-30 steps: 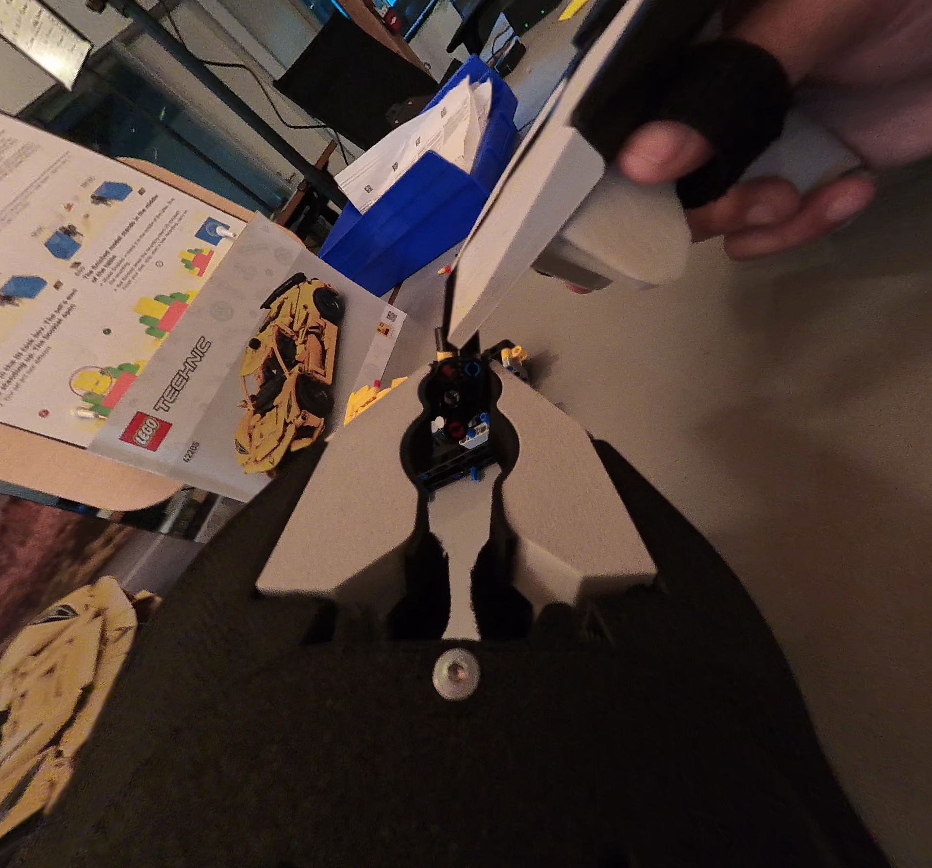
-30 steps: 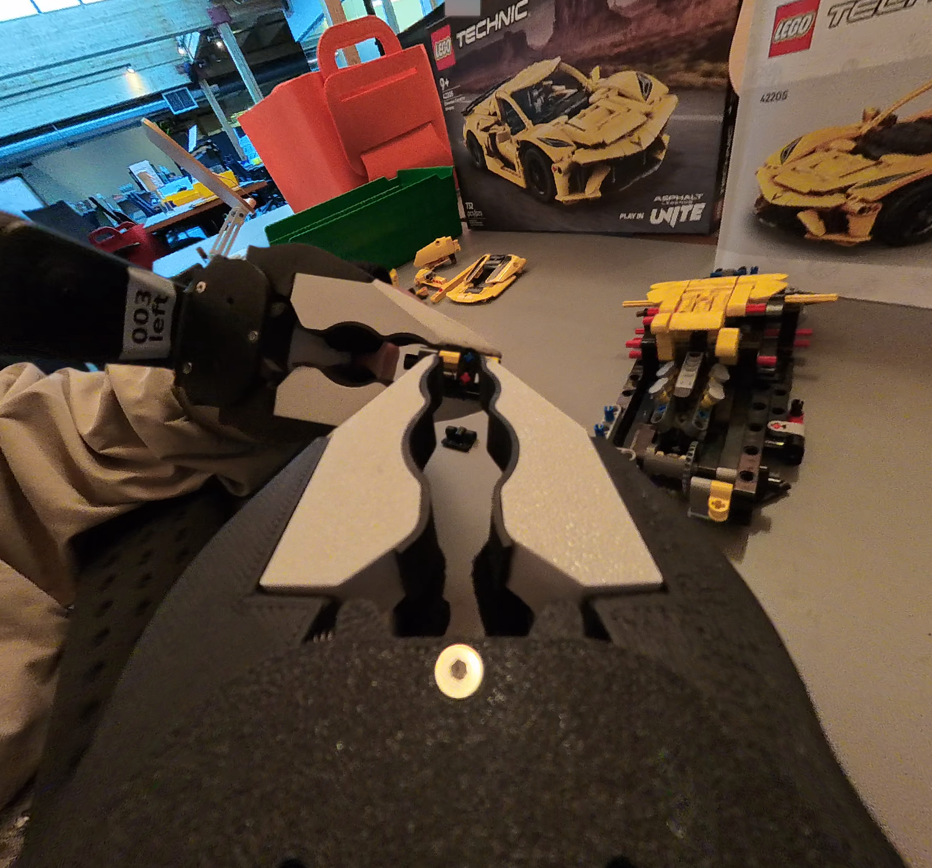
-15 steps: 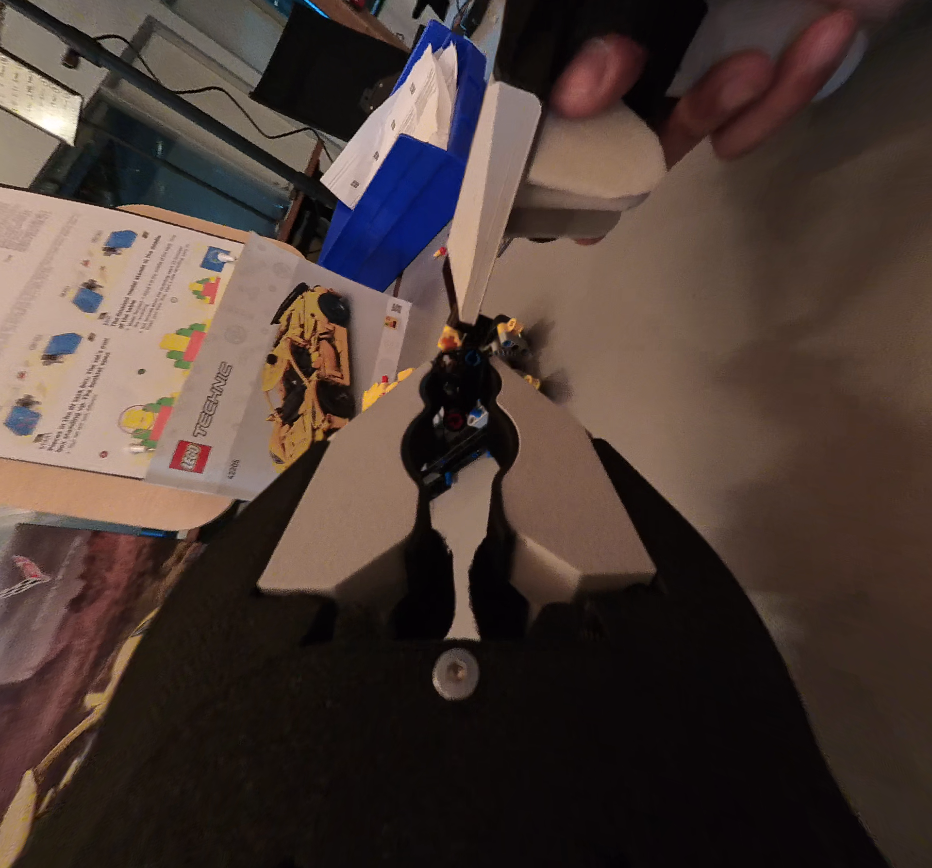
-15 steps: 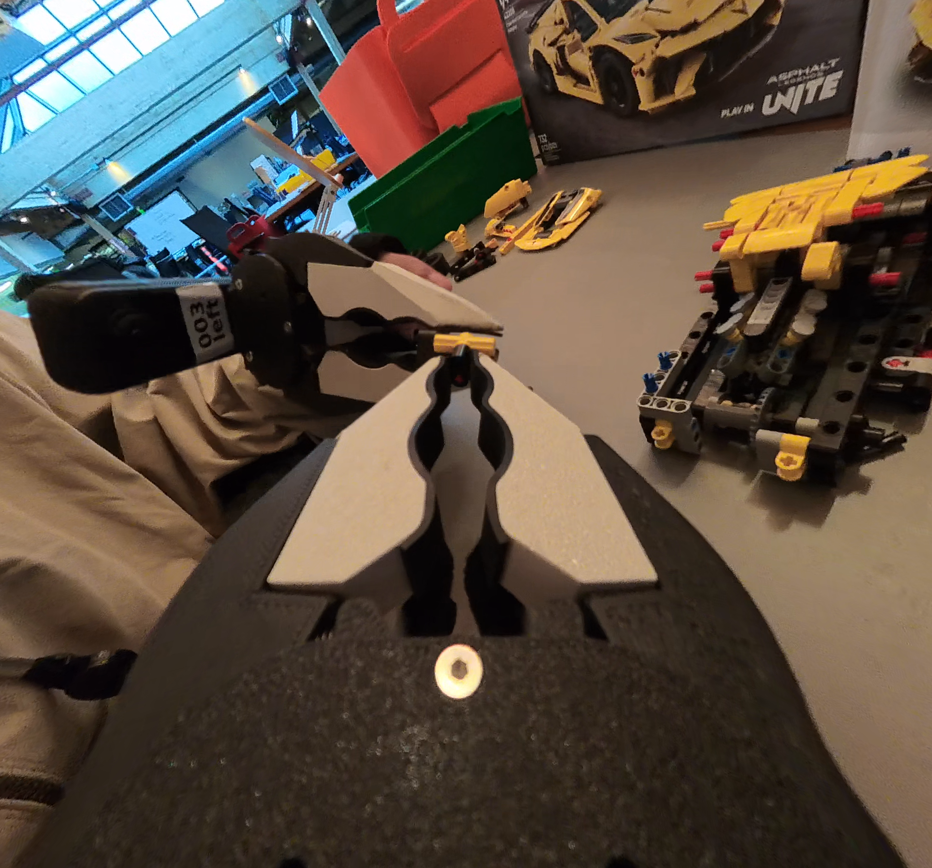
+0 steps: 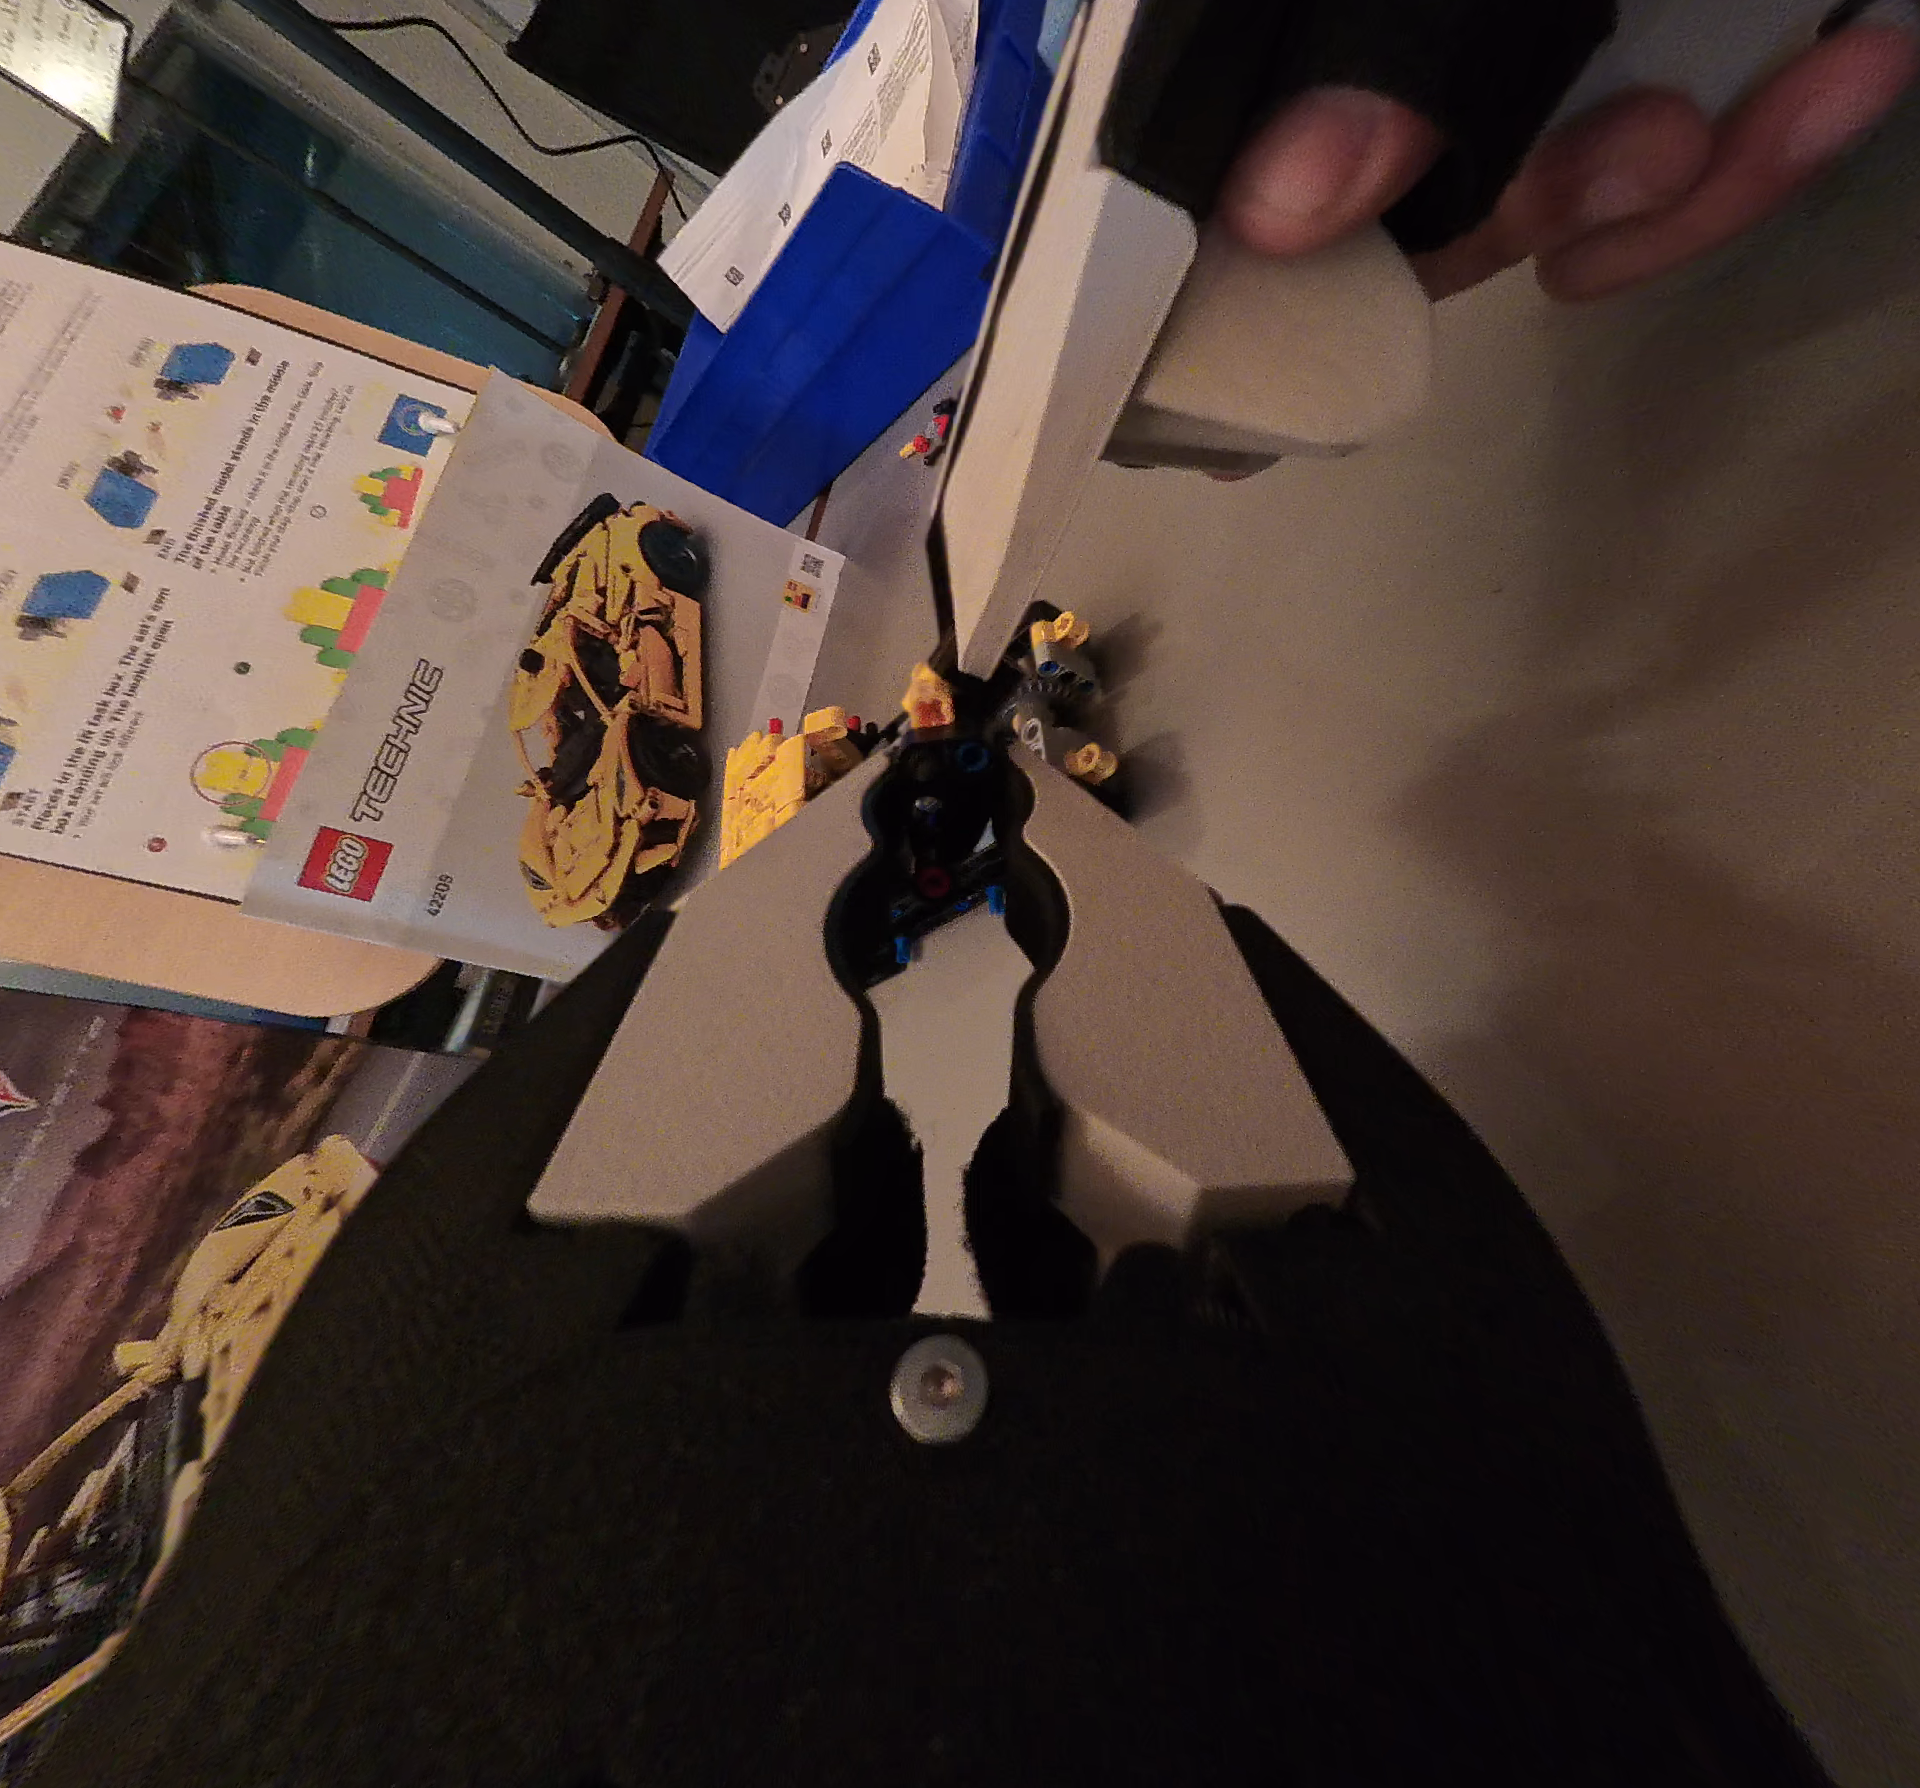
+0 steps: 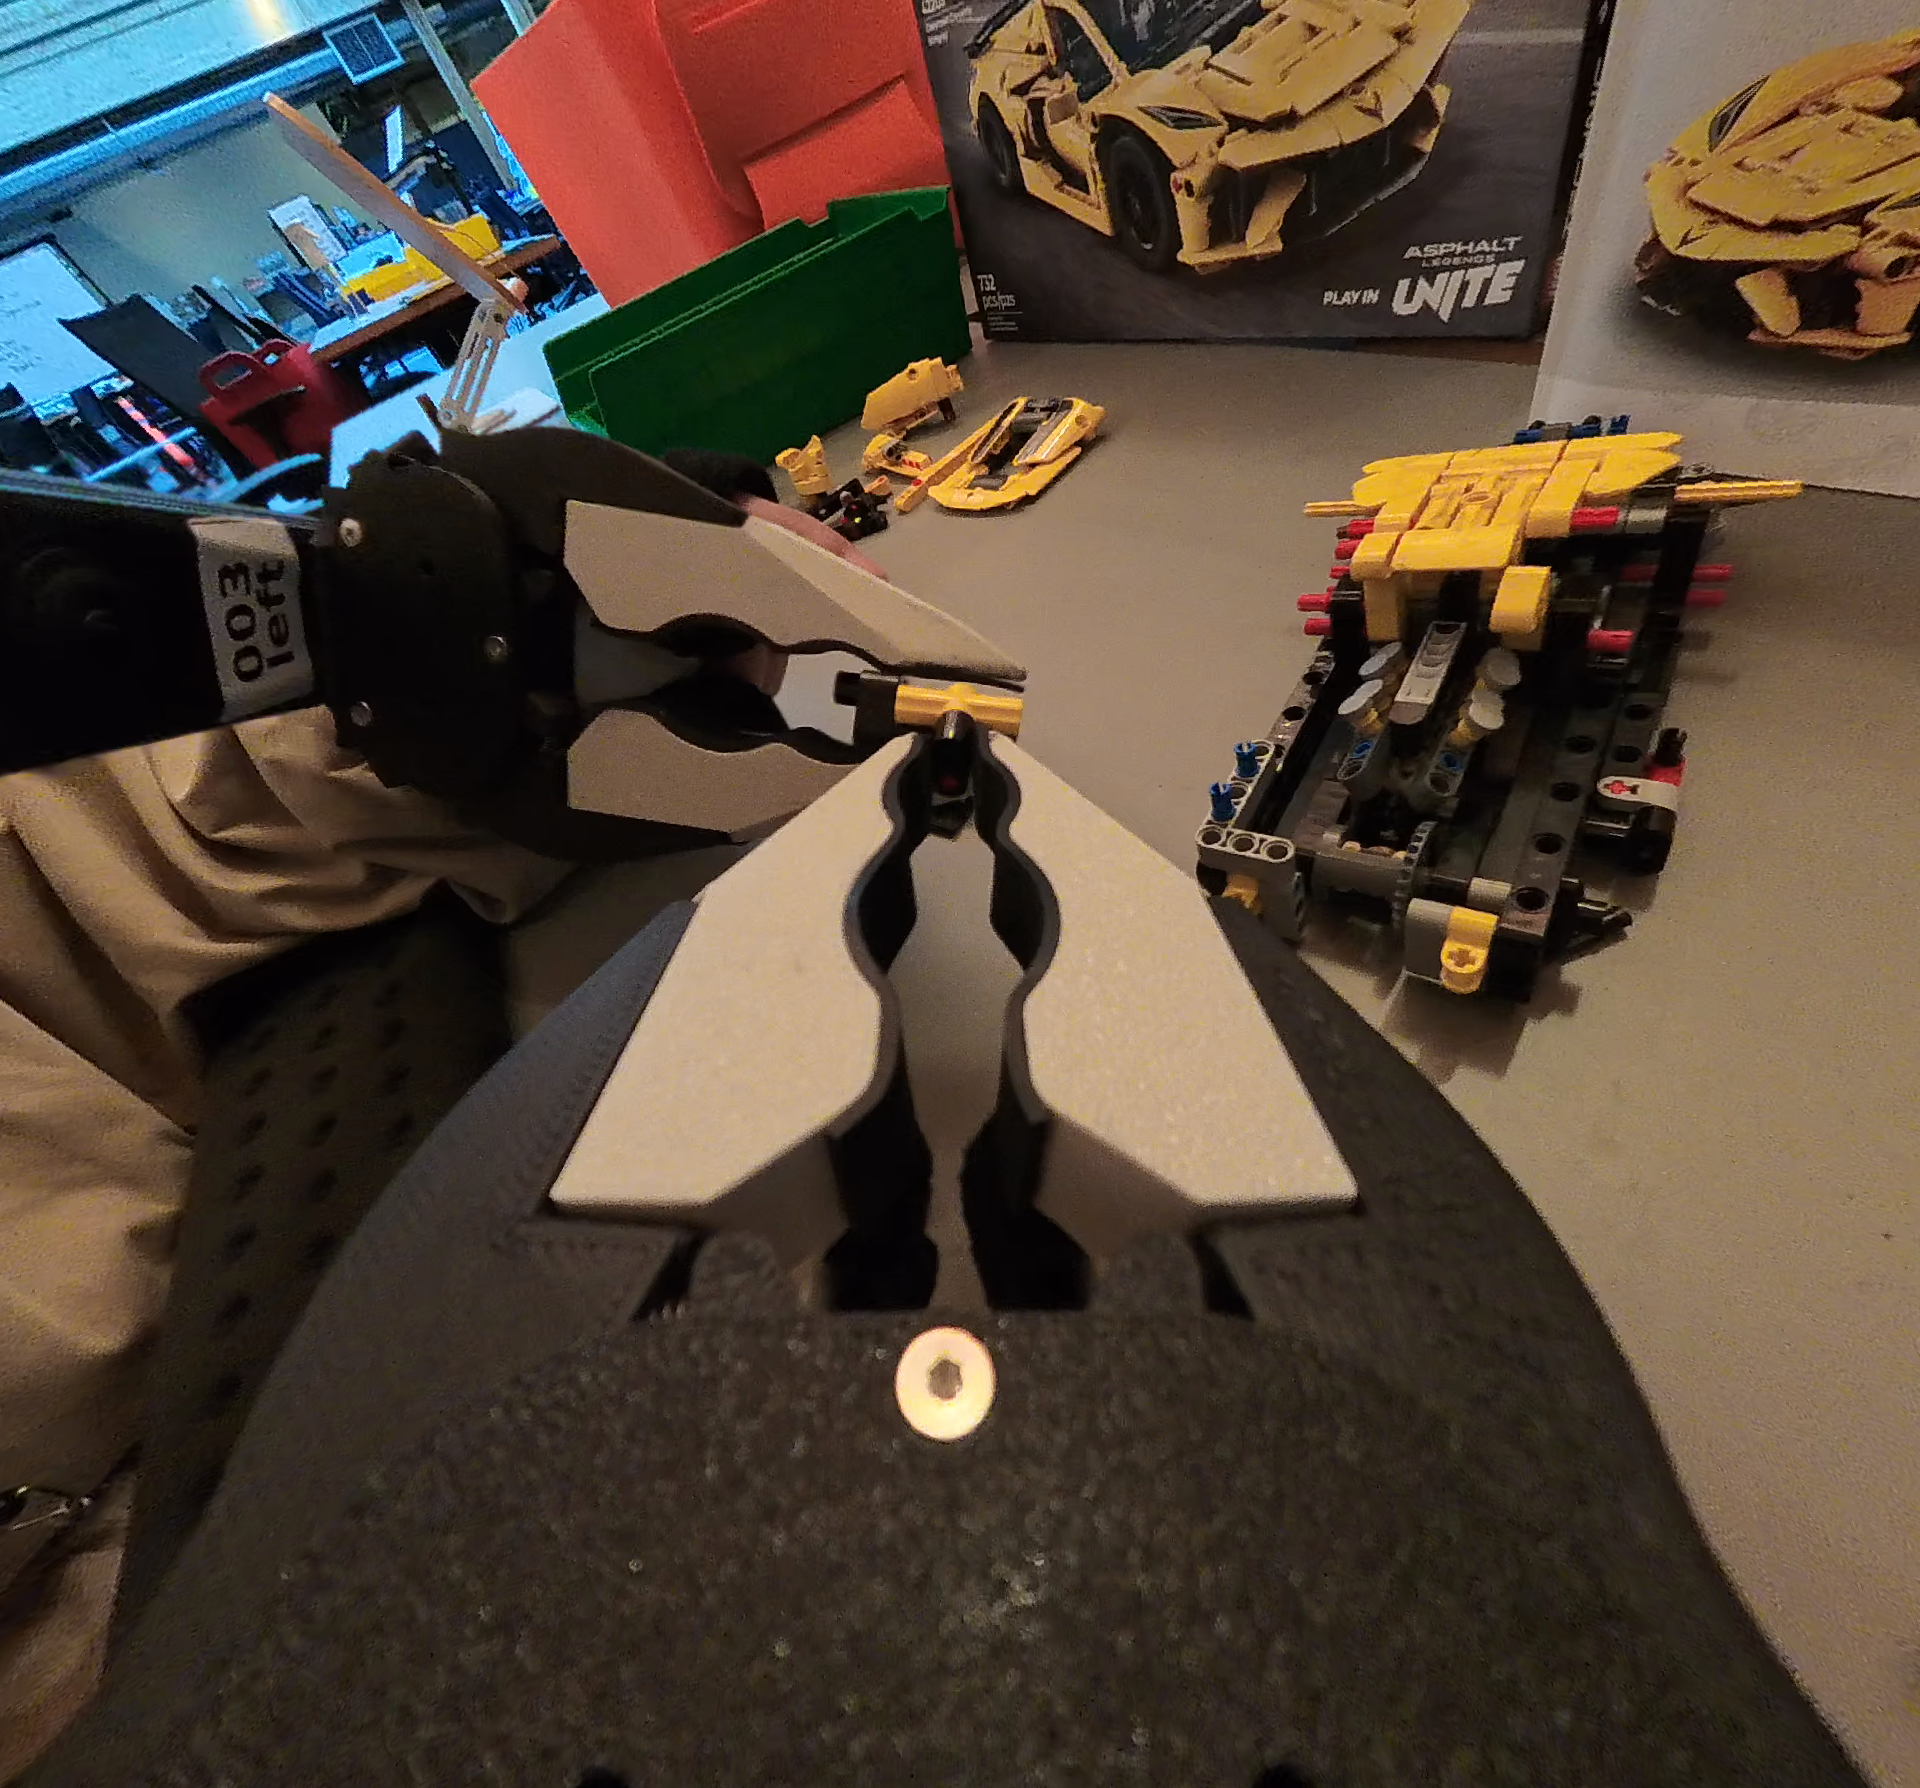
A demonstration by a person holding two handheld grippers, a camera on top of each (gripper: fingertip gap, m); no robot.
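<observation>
My right gripper [image 6: 948, 751] has its jaws drawn narrow around a small black pin piece [image 6: 949, 770] pinched at the very tips, and that pin meets the underside of a yellow cross-shaped connector [image 6: 954, 699]. My left gripper [image 6: 940, 689] comes in from the left side of the right wrist view, clamped on that yellow connector, whose black end pokes out toward its palm. In the left wrist view my left gripper's tips [image 5: 940, 751] sit close together, and the other tool's grey finger [image 5: 1023, 450] slants down to meet them from above, held by a hand [image 5: 1475, 128] in a black fingerless glove. The held pieces hover above the grey table [image 6: 1662, 1167], clear of it. Just to the right lies the half-built car chassis [image 6: 1486, 720], black frame with yellow panels on its far end and red and blue pins along its sides. Farther back, near a green bin [image 6: 758, 356], loose yellow body parts [image 6: 977, 450] are scattered, with an orange carrier [image 6: 727, 76] behind the bin. A set box [image 6: 1247, 107] with a yellow car picture stands at the back, an instruction booklet [image 6: 1766, 180] leans beside it, and a blue bin [image 5: 862, 284] stuffed with papers sits beyond the booklet.
</observation>
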